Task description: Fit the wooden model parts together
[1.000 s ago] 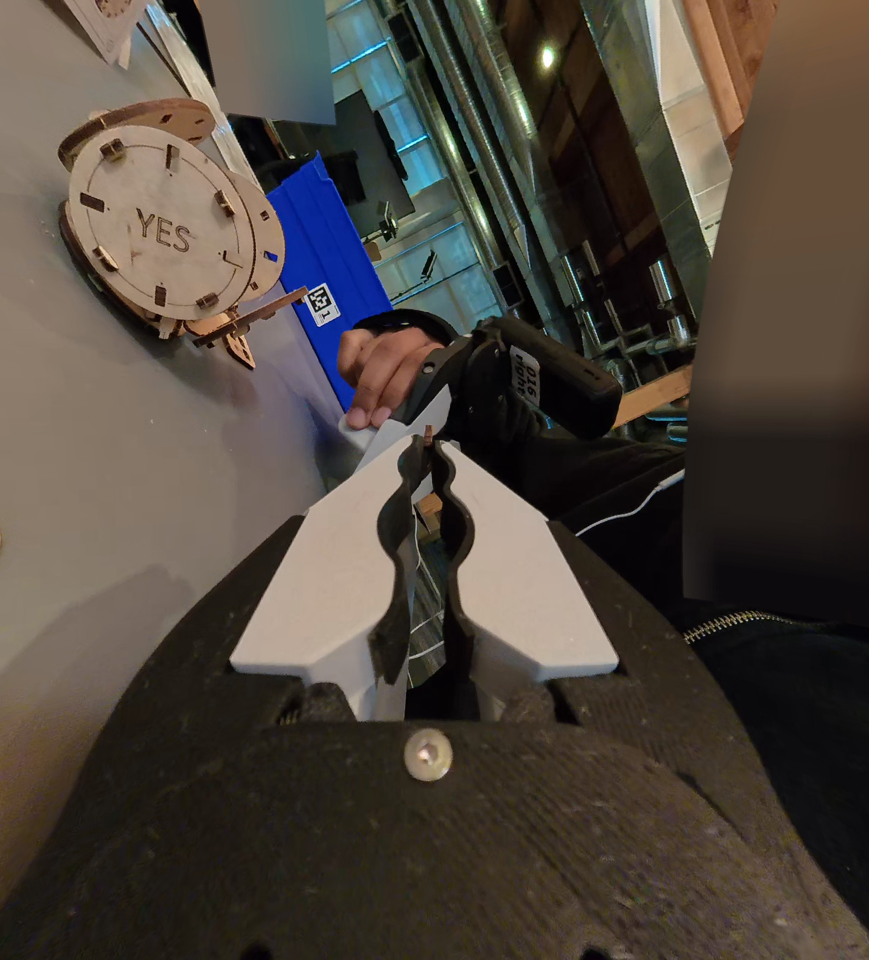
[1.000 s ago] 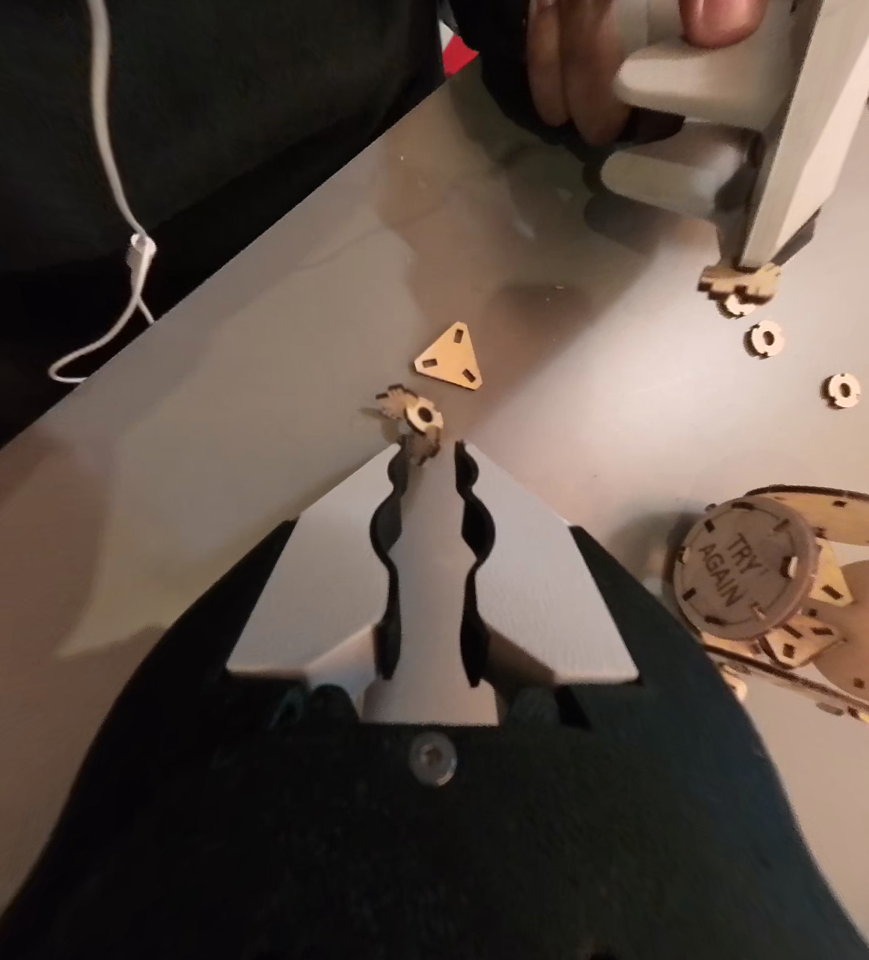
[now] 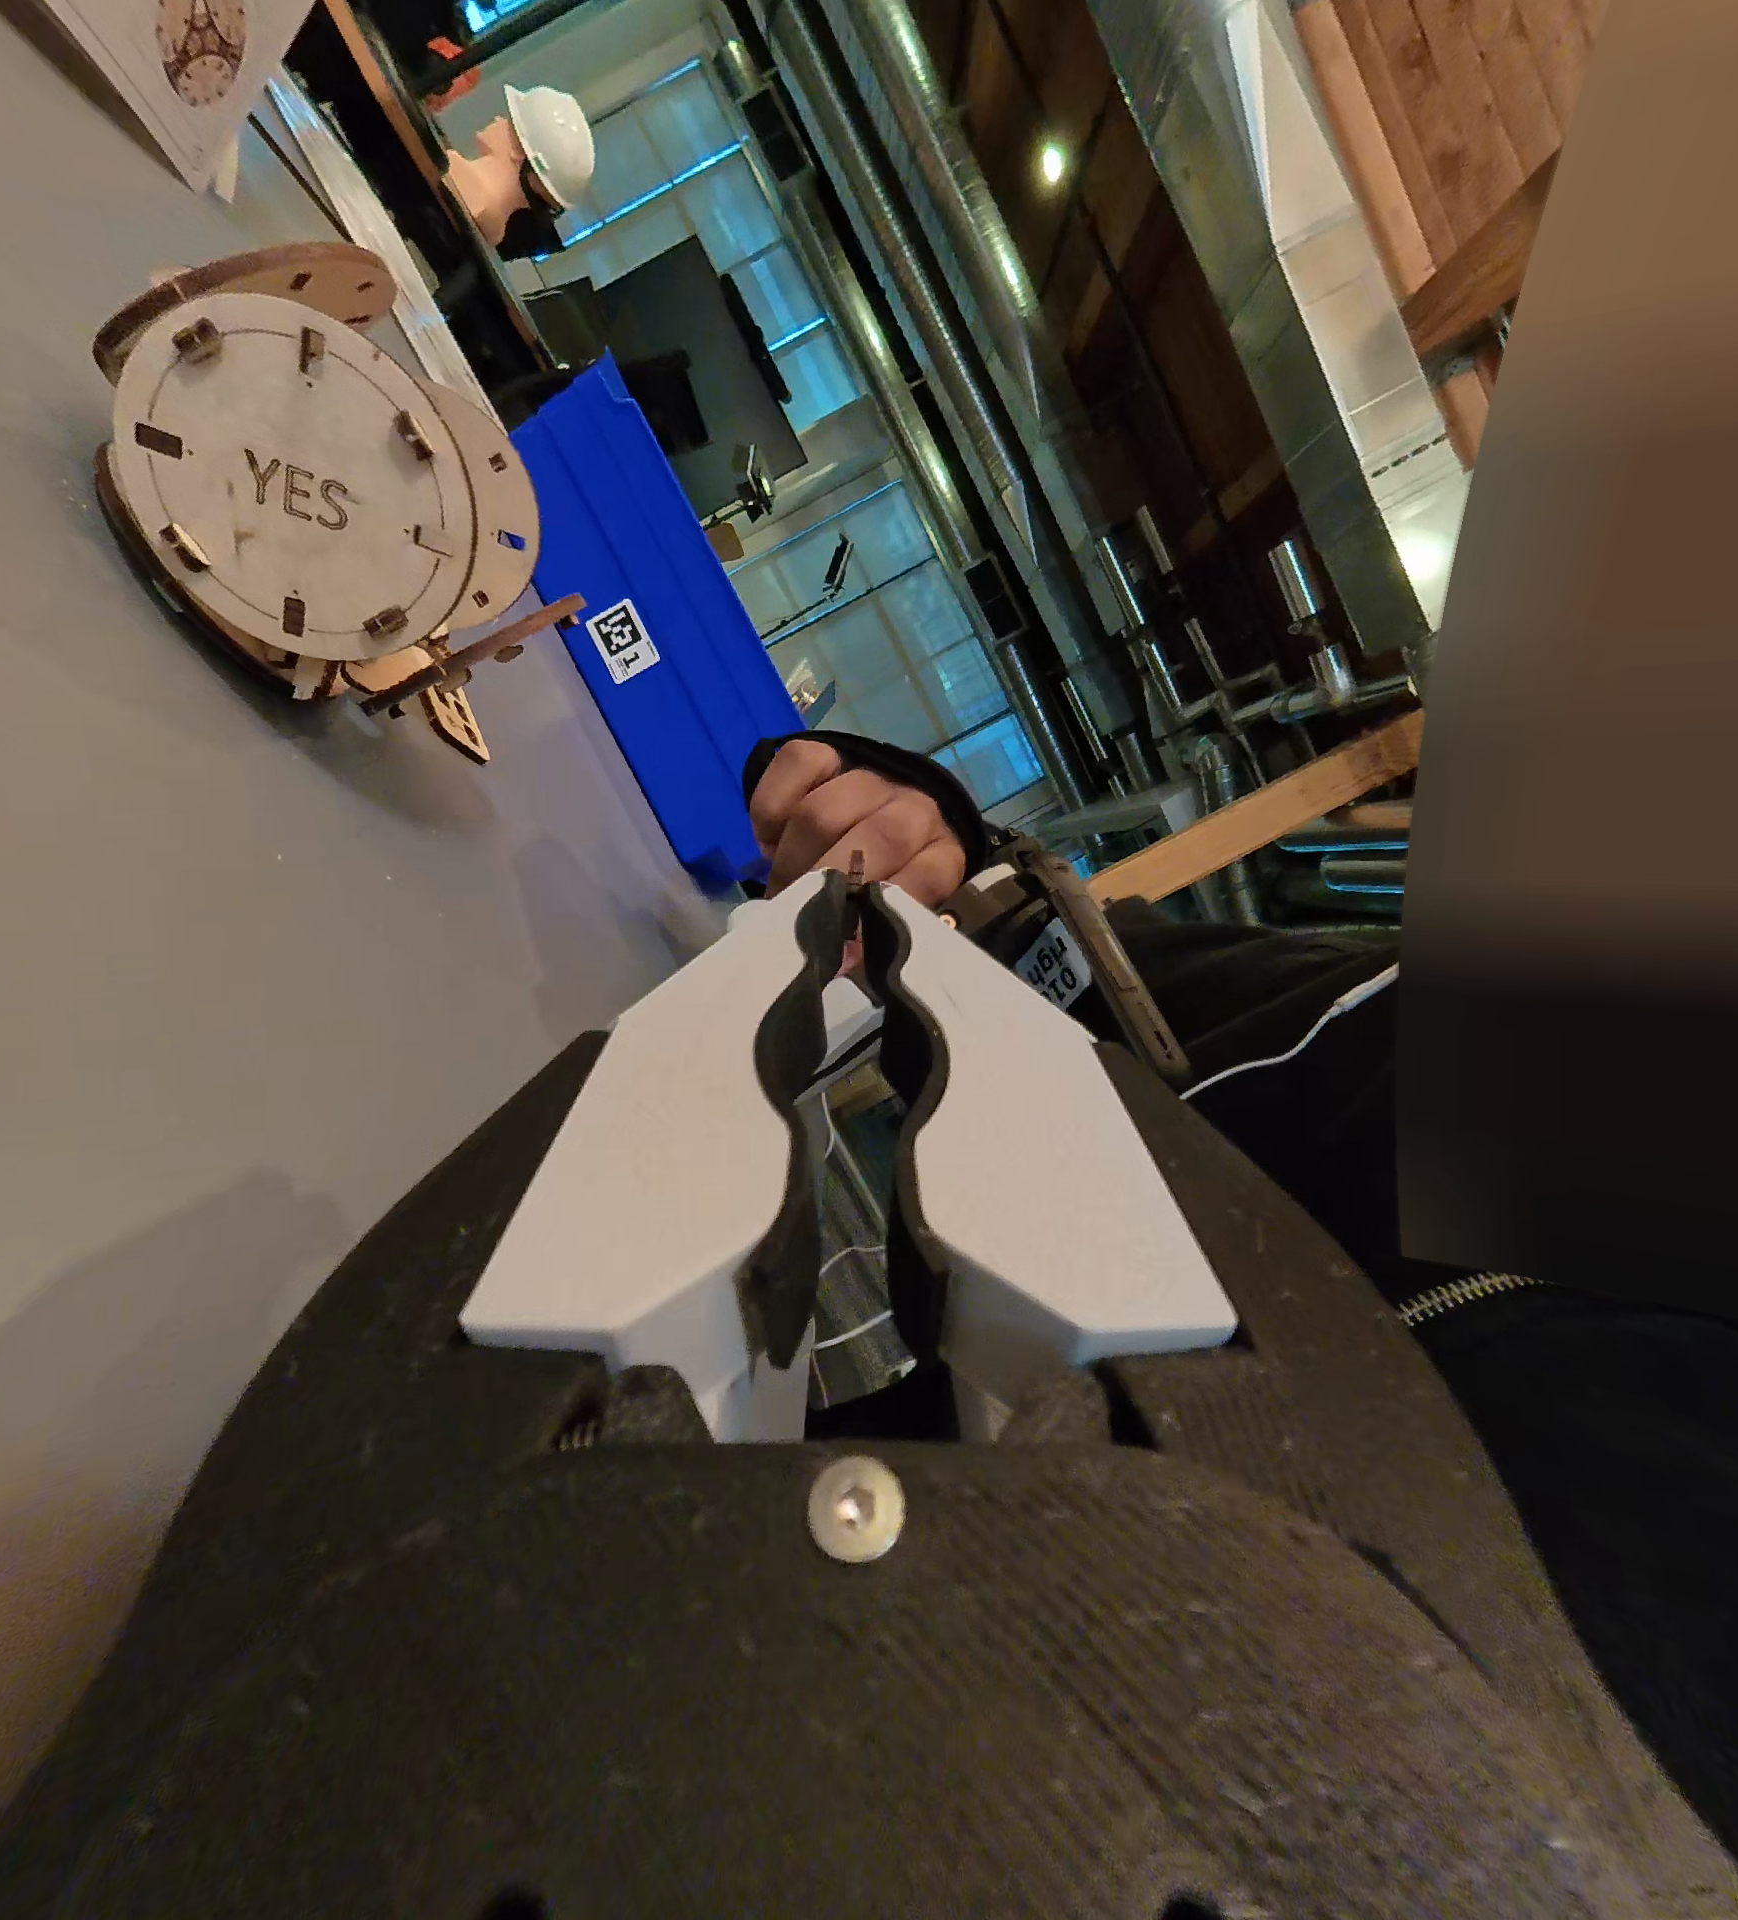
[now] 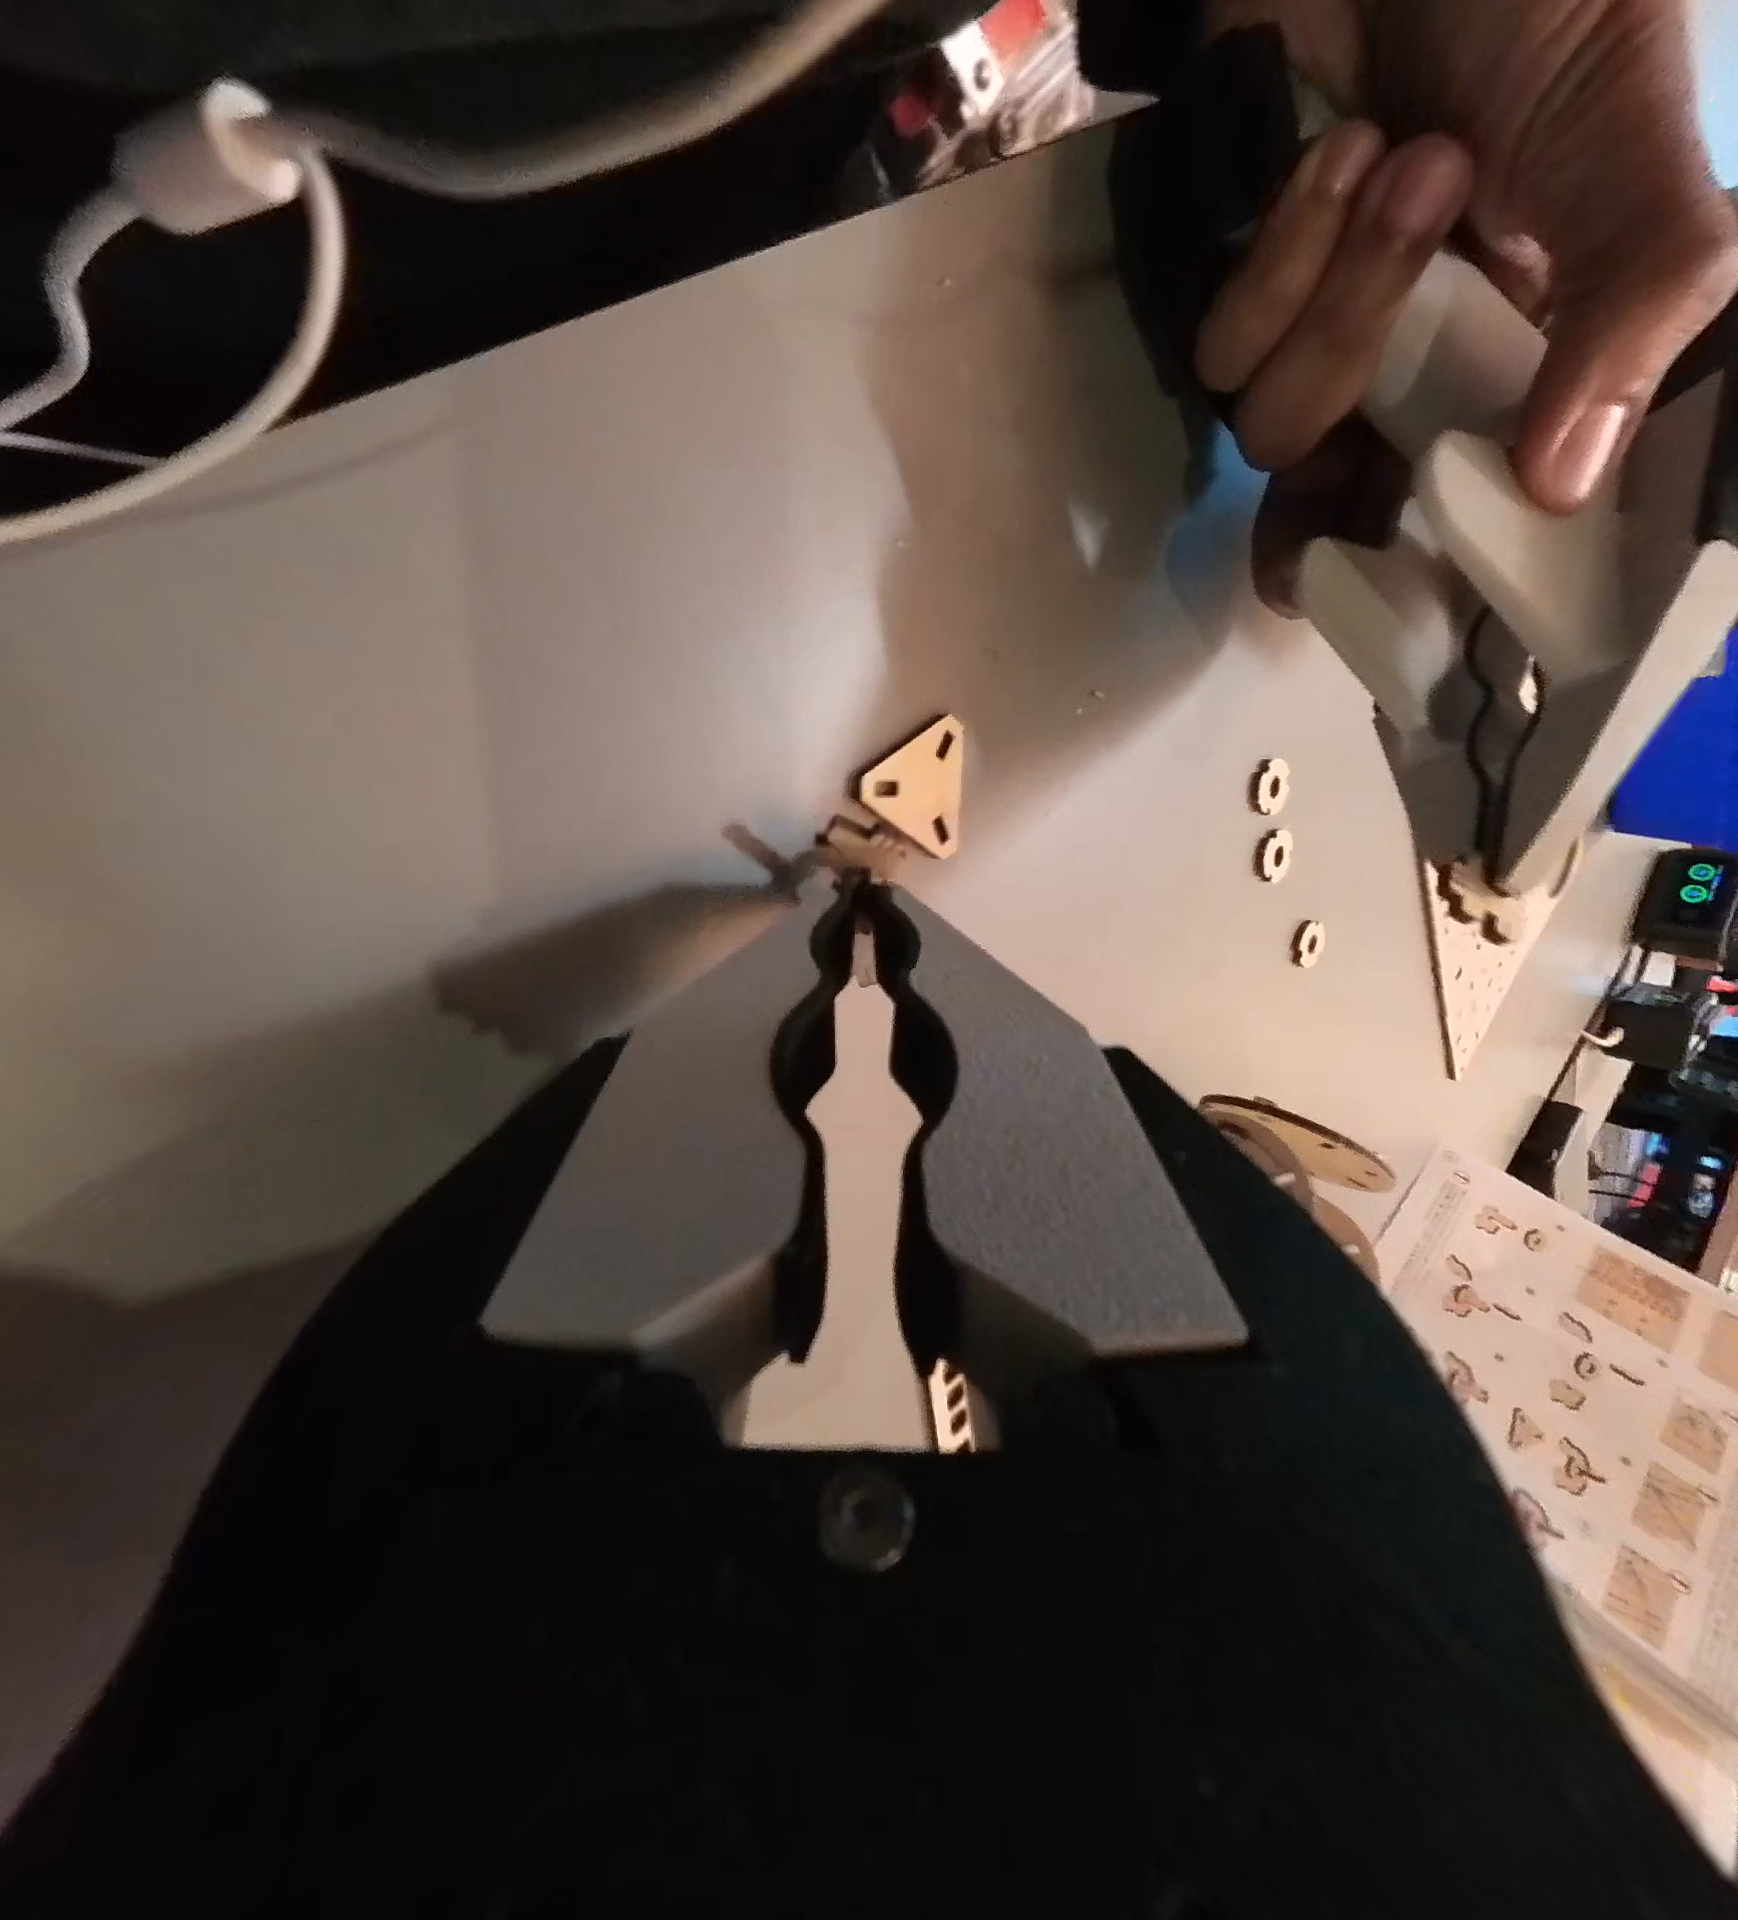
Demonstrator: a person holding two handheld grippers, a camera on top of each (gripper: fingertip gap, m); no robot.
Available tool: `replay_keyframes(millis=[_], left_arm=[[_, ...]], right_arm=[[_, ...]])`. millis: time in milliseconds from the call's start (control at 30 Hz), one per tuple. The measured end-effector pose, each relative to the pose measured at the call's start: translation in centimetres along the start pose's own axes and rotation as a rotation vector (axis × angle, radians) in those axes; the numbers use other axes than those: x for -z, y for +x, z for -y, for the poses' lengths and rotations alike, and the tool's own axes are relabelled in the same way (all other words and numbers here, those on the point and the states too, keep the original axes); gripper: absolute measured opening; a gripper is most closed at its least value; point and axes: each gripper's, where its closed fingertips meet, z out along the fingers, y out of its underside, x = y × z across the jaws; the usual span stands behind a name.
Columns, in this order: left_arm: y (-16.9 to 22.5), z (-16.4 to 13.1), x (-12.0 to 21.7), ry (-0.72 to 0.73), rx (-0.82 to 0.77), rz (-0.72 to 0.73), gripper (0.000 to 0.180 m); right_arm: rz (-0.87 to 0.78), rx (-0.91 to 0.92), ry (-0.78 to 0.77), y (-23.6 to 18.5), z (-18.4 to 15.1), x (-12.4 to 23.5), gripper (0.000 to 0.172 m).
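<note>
Right gripper jaws pinch a small wooden piece beside the triangle on the counter. Left gripper jaws clamp a perforated plate. Washers lie loose; disc assembly stands apart.

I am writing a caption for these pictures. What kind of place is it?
Probably a workshop or maker space: bare metal ducts run overhead, laser-cut wooden kit parts such as a round disc assembly lie on a grey table, and a printed instruction sheet lies beside them.
</note>
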Motion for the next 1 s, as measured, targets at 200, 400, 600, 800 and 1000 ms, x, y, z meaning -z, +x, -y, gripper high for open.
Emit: replay_keyframes(millis=[200, 400, 600, 800, 1000], left_arm=[[0.4, 1.0, 0.5, 0.035, 0.035, -0.058, 0.0], [1.0, 1.0, 0.2, -0.049, 0.035, -0.125, 0.001], [2.4, 0.2, 1.7, -0.146, 0.093, -0.221, 0.001], [3.8, -0.7, 4.6, -0.185, 0.014, -0.199, 0.001], [3.9, -1.6, 5.2, -0.243, 0.05, -0.227, 0.002]], right_arm=[[-0.188, -0.254, 0.057, 3.9, -0.1, 1.7, 0.0], [-0.466, -0.771, 0.363, 10.9, 0.8, 4.3, 0.001], [-0.543, -0.802, 0.541, 12.6, 3.6, 4.1, 0.0], [-0.546, -0.806, 0.649, 12.1, 5.5, 3.3, 0.0], [-0.524, -0.723, 0.582, 11.8, 6.2, 2.1, 0.0]])
